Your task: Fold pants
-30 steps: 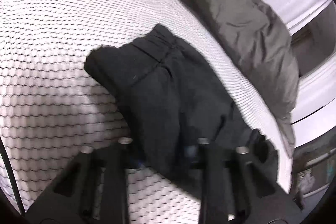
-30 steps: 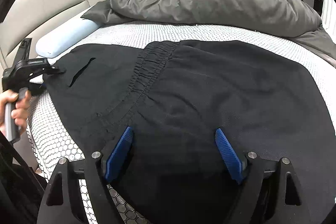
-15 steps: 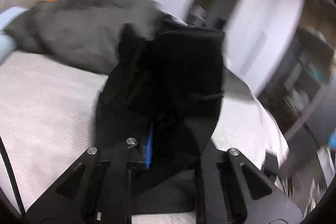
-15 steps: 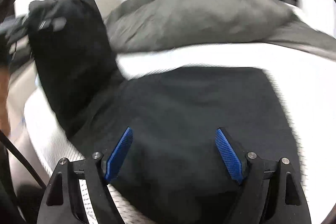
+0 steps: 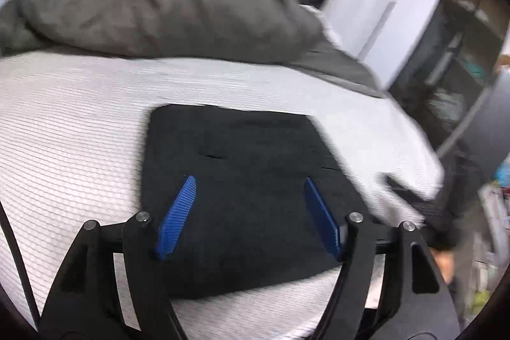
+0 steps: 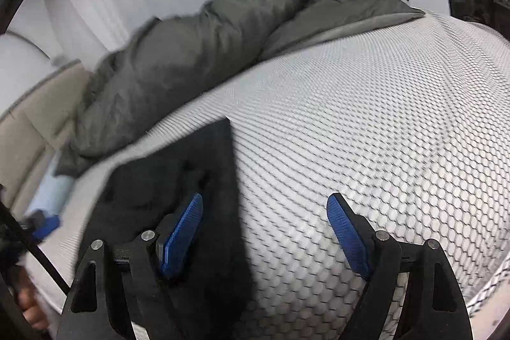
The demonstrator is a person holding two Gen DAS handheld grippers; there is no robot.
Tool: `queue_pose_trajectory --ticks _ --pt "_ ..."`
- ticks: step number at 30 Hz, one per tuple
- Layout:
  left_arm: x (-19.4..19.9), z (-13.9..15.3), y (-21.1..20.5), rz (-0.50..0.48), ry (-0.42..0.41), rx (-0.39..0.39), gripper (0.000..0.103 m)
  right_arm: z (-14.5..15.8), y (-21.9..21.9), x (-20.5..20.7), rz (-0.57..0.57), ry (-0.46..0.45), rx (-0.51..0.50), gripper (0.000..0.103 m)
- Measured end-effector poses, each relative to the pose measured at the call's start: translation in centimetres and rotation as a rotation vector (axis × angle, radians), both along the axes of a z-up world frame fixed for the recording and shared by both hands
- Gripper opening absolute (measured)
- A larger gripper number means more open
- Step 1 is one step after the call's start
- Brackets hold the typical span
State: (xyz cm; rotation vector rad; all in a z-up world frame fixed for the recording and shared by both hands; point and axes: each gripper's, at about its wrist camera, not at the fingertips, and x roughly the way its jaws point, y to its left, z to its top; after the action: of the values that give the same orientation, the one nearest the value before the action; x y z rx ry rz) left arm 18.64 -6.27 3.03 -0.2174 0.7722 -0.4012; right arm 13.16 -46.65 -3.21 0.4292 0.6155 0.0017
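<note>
Left wrist view: the left claw (image 5: 248,212) is hovering above the folded black pants (image 5: 242,180), its blue pads (image 5: 177,215) standing apart with nothing pinched between them; its jaws have just been opening. The pants are lying flat as a compact rectangle on the white honeycomb-patterned mattress (image 5: 70,133), near the bed's front edge. A rumpled grey duvet (image 5: 159,5) is lying behind them, well apart. Right wrist view: the right claw (image 6: 264,231) is standing wide apart and empty, above the right edge of the pants (image 6: 178,180), its right pad (image 6: 347,231) sitting over bare mattress (image 6: 382,133). The duvet (image 6: 191,59) is lying along the far side.
</note>
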Motion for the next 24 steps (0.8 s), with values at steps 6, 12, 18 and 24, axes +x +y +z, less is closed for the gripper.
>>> queue_pose_trajectory --ticks 6,12,18,24 --pt "1.5 -5.6 1.6 0.069 0.084 0.175 0.068 1.2 5.2 0.1 0.266 -0.07 0.087 0.083" --pt "-0.5 -6.6 0.7 0.043 0.058 0.26 0.07 0.3 10.9 1.6 0.335 0.025 -0.049 0.078" --pt "-0.9 -6.0 1.1 0.032 0.071 0.253 0.073 -2.0 10.9 3.6 0.293 0.108 -0.001 0.076" --pt "-0.8 -6.1 0.9 0.047 0.065 0.251 0.073 -1.9 11.3 5.2 0.279 0.108 -0.098 0.022"
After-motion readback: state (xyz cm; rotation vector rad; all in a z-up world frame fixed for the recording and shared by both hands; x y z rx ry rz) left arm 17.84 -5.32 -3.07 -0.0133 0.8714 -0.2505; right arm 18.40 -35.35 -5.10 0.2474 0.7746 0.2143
